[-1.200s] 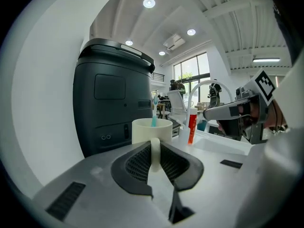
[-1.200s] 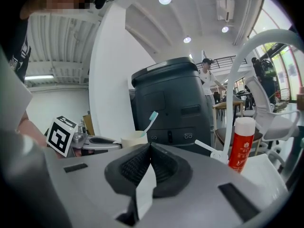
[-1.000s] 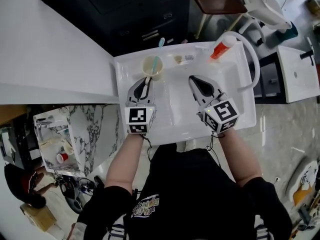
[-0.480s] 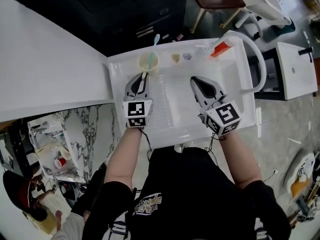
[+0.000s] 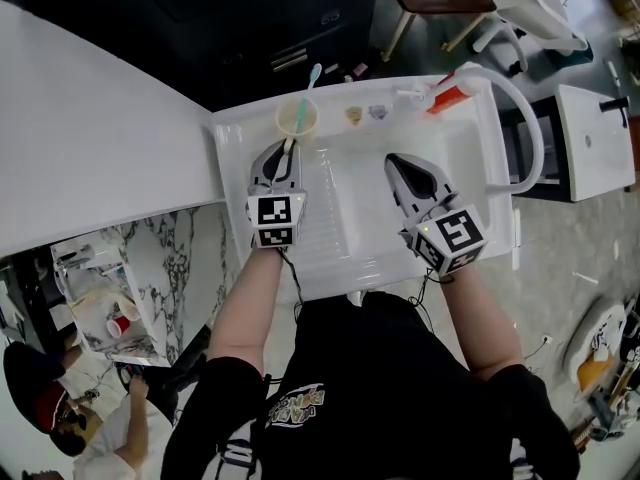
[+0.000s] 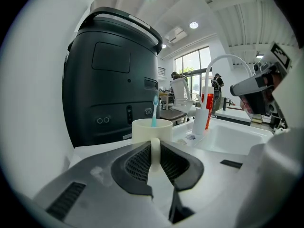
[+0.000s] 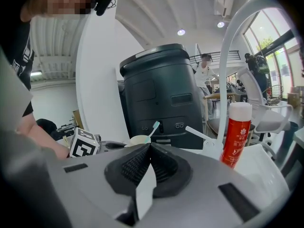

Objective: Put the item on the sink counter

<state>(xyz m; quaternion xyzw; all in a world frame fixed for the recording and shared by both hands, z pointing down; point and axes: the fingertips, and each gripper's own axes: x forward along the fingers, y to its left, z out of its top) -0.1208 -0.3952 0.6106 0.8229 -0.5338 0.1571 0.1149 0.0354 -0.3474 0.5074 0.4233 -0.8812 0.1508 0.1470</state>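
A: Entry one. Change over the last second?
B: Cup (image 5: pixel 297 118), cream, brush (image 5: pixel 310 78) standing in it. Brought down by the left claw (image 5: pixel 288 149) toward the back left corner of the sink worktop (image 5: pixel 232 133). Now at the back edge, just left of the basin (image 5: pixel 350 208). Base hidden behind the claw, so touchdown not confirmed.

A: Meaning for the task?
B: Judged nearly done. Placement spot reached or all but reached. Release and withdrawal still to come.

A: Left claw, state?
B: Pinching the cup's handle, one pad on each side, jaws only slightly apart.

A: Left hand, pose?
B: Forearm stretched from the front edge straight toward the back edge. Claw aimed ahead and a little downward, cube (image 5: pixel 276 220) facing up.

A: Entry two, right claw?
B: Right claw (image 5: pixel 393 159): pressed together, nothing between. Held over the basin, well apart from the cup. Aimed toward the back right corner, where a red tube (image 5: pixel 450 88) stands beside the tap (image 5: pixel 530 118). Hardly shifted in the same second.

A: Hazard?
B: Tall cup, leaning brush: possible tip if the handle drags on release.
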